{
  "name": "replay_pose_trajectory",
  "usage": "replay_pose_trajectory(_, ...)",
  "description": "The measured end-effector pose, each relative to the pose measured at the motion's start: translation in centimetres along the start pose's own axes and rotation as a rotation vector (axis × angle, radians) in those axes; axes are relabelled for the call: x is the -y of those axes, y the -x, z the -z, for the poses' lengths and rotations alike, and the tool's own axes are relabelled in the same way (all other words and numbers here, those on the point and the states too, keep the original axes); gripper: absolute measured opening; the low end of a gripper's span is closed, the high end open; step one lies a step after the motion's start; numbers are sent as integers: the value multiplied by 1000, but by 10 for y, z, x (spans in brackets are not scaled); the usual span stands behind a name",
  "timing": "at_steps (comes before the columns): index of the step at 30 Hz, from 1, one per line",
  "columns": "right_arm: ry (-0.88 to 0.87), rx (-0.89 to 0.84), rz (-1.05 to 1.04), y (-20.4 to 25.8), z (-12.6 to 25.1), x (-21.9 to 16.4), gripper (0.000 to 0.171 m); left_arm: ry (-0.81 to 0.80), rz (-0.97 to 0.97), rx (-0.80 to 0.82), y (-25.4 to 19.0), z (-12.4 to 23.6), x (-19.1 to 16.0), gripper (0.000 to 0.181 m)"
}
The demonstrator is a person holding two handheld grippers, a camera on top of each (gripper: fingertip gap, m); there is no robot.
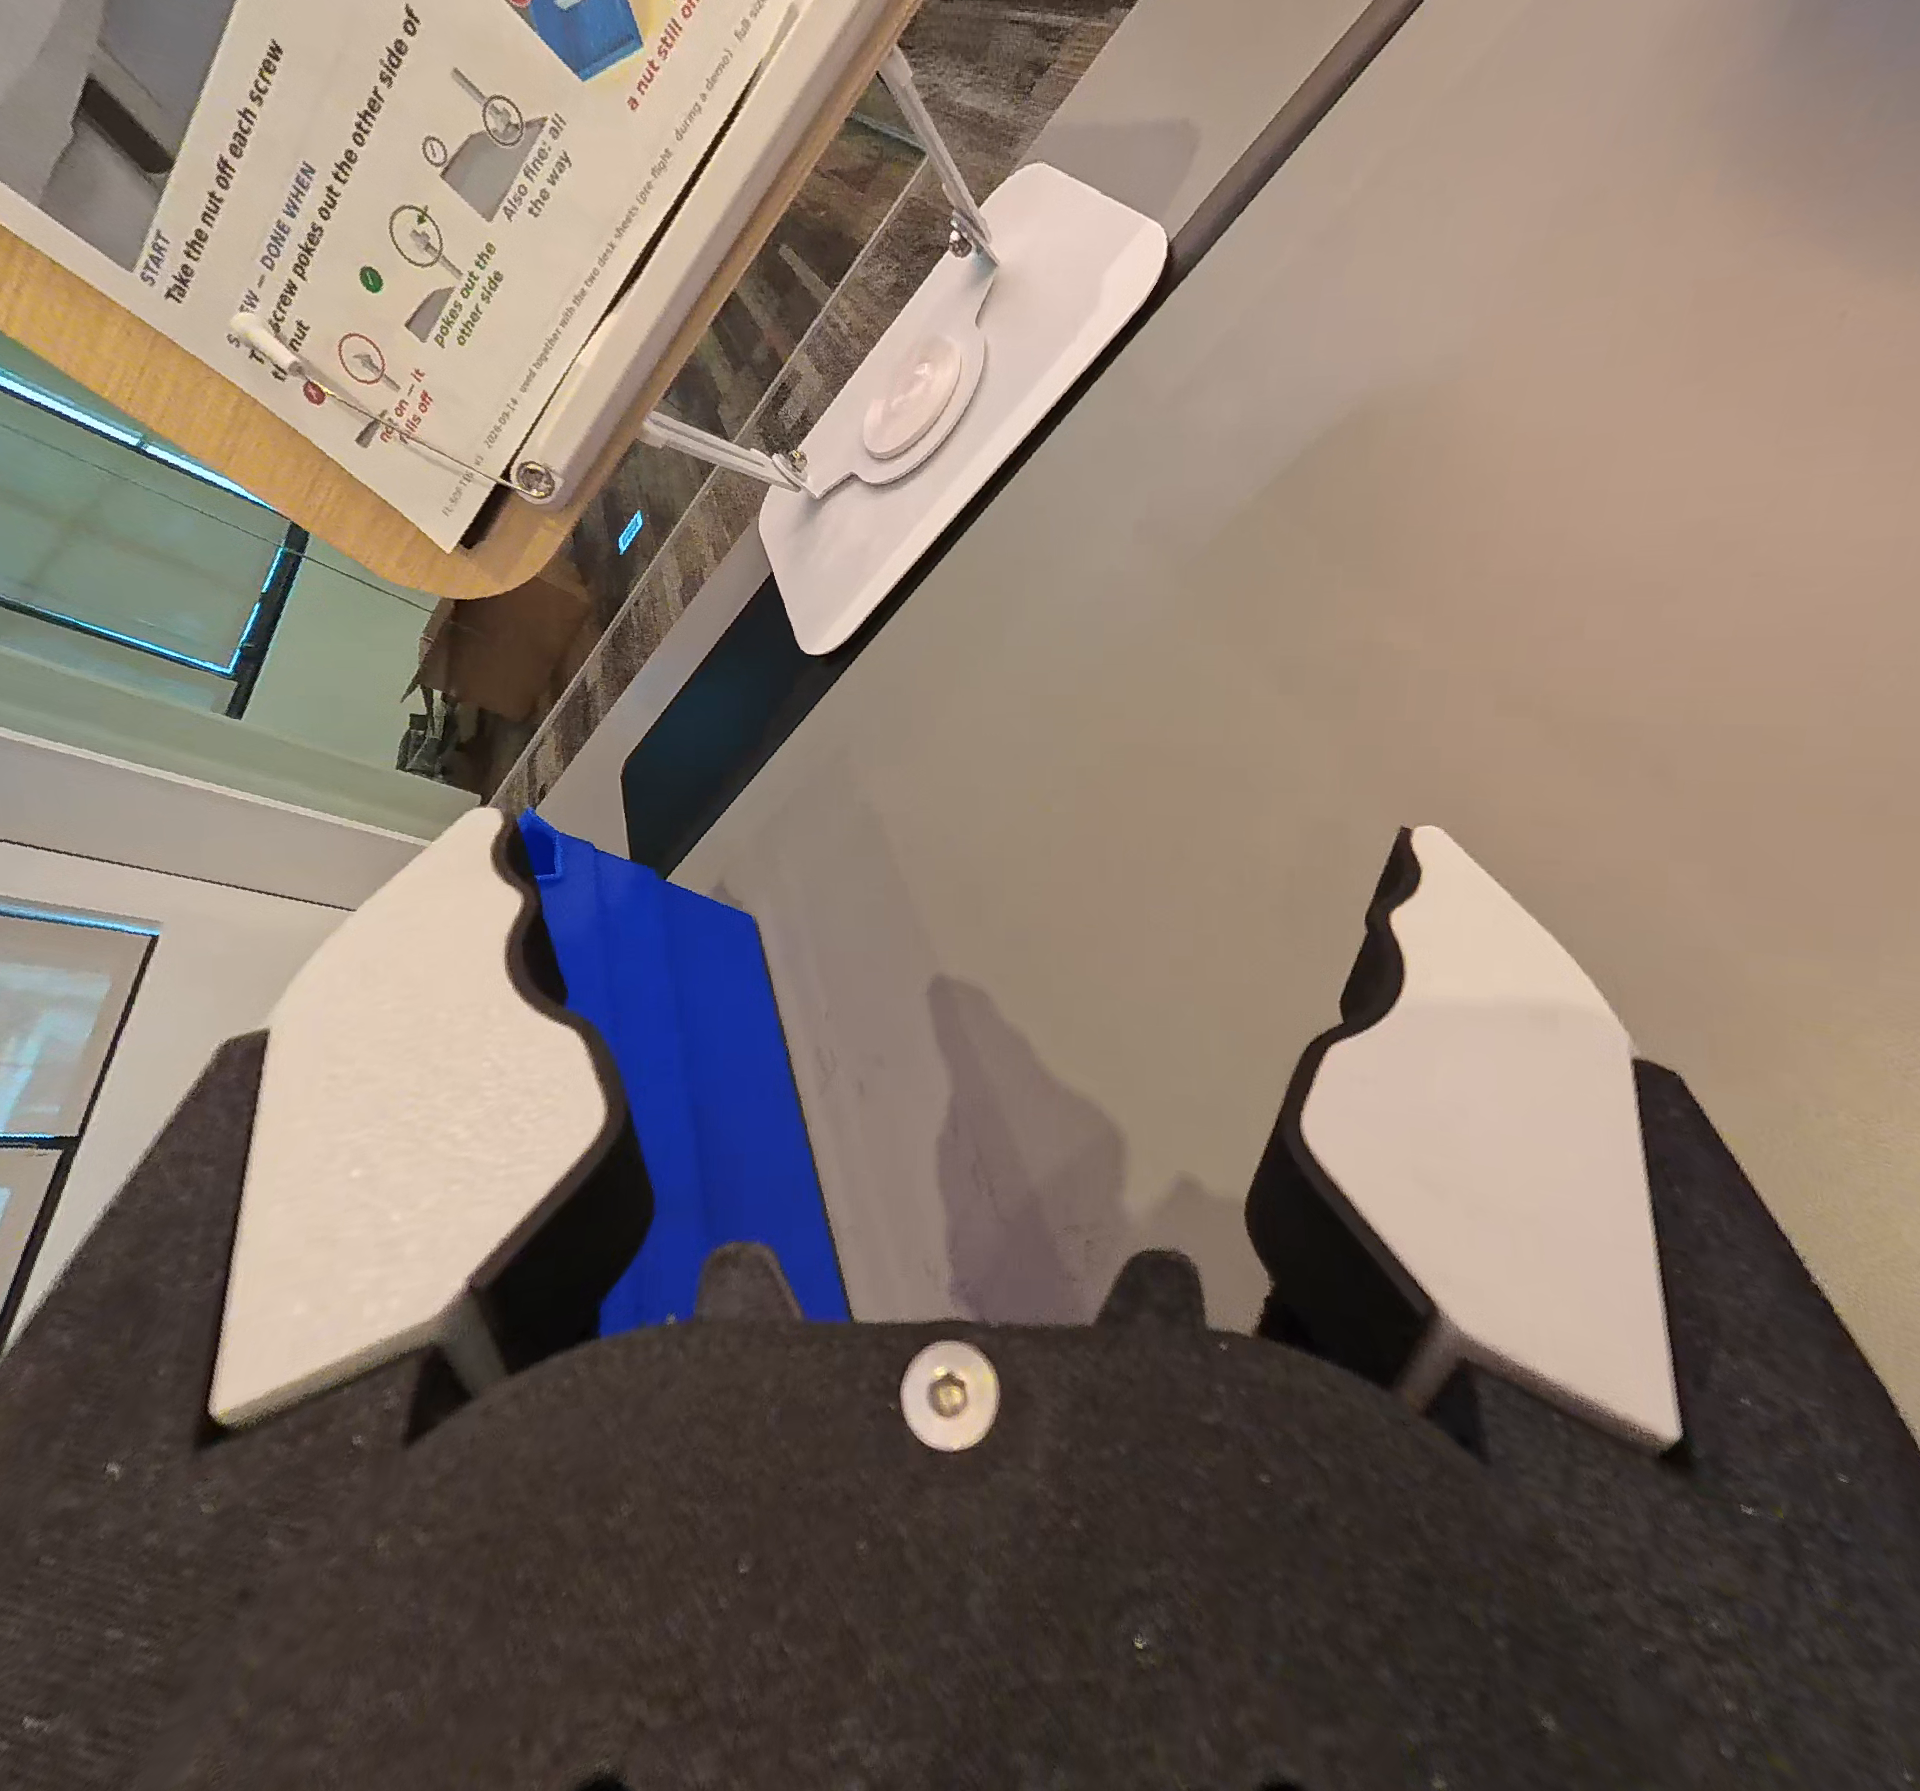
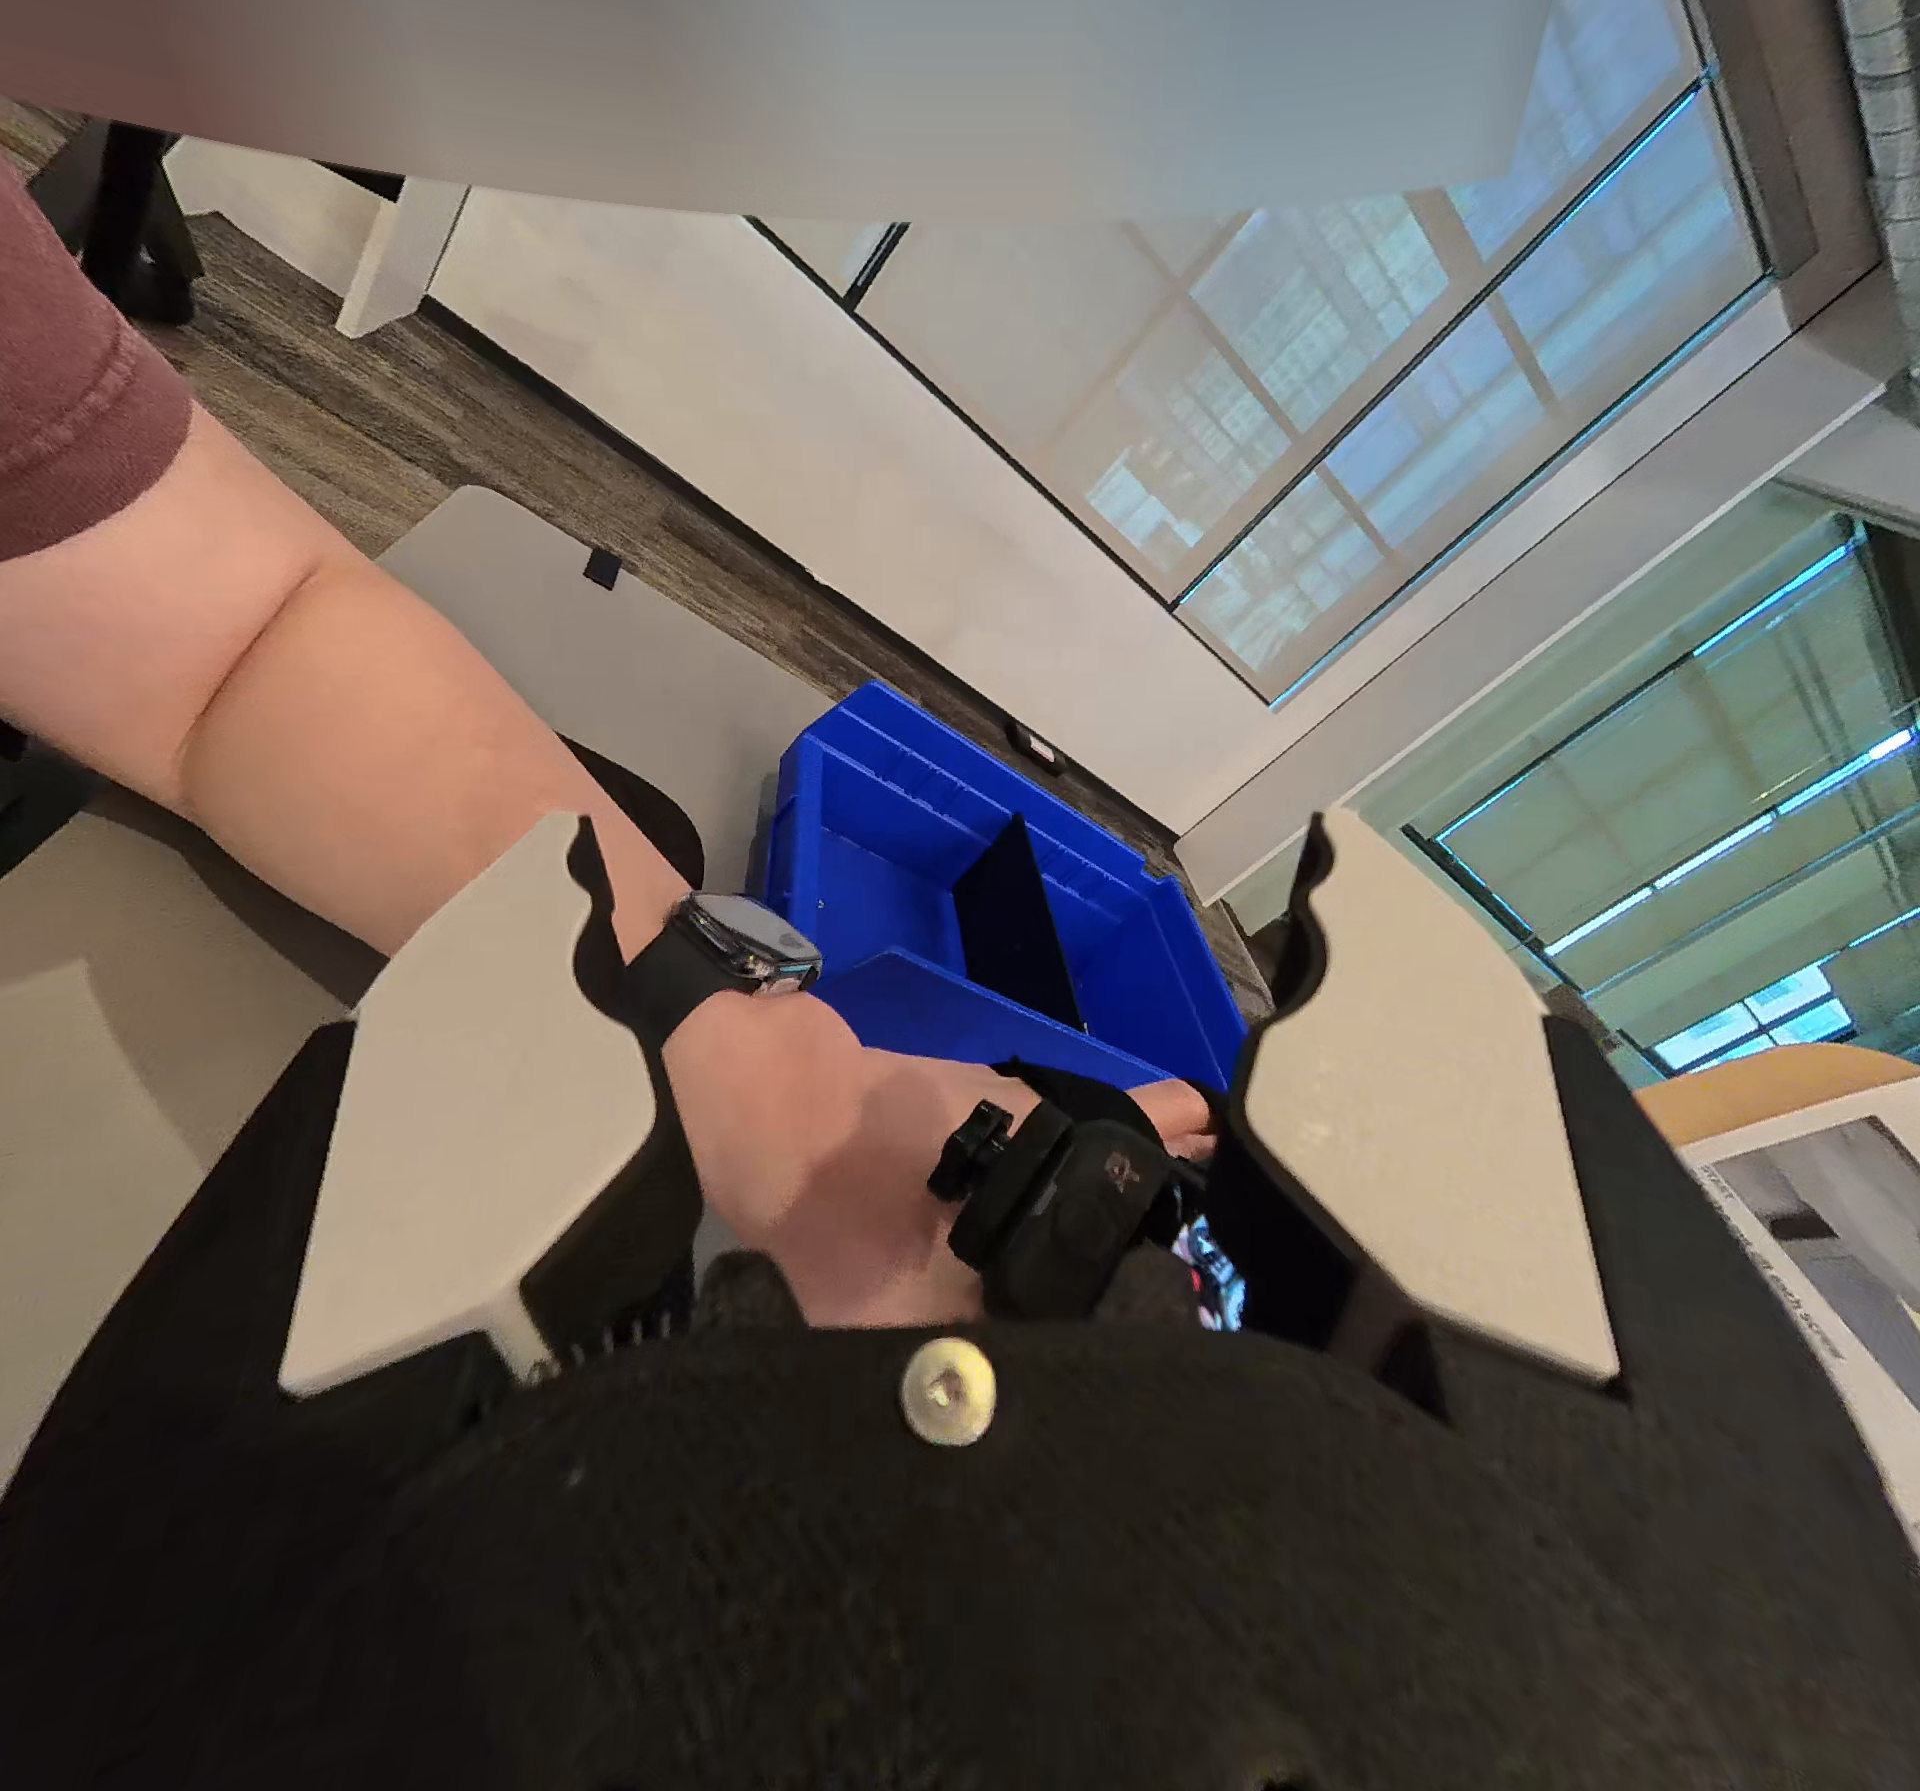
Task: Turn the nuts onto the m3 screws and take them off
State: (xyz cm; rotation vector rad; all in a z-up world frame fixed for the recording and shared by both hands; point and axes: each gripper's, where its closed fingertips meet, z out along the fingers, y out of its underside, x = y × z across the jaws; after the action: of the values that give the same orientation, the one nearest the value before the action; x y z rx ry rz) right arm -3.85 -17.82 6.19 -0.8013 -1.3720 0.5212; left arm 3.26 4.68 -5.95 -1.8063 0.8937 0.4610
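Note:
My left gripper (image 1: 956, 868) is open and empty over the grey table (image 1: 1351, 702). A blue bin (image 1: 686, 1066) shows beside its left finger, partly hidden. In the right wrist view my right gripper (image 2: 951, 858) is open and empty, held up off the table. Past it stands the blue bin (image 2: 883, 837) with a black divider (image 2: 1018, 920) inside. A person's hand (image 2: 821, 1139) with a black wristwatch (image 2: 727, 952) holds the other gripper's black body (image 2: 1070, 1211) in front of the bin. No nuts or screws are visible in either view.
A white document stand (image 1: 935, 411) on the table's far edge holds an instruction sheet (image 1: 364, 131) on a wooden board. The sheet's corner also shows in the right wrist view (image 2: 1808, 1211). The person's bare forearm (image 2: 312, 681) crosses the left side. Windows lie behind. Spacing between my two grippers at the tips: around 25 cm.

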Motion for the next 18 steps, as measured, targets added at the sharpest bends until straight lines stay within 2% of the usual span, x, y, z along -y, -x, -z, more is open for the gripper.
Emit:
replay_pose_trajectory(5,22,-1,-10,-1,-3,-7,124,16,-2,-19,-4,-2,-3,146)
replay_pose_trajectory(9,-18,-28,21,-8,6,11,124,14,16,-39,-5,-2,-2,146)
replay_pose_trajectory(13,-46,-72,19,-23,19,25,122,16,46,-59,-4,-3,-3,145)
replay_pose_trajectory(18,-3,-160,14,-53,35,18,123,11,74,-74,-1,-3,-3,146)
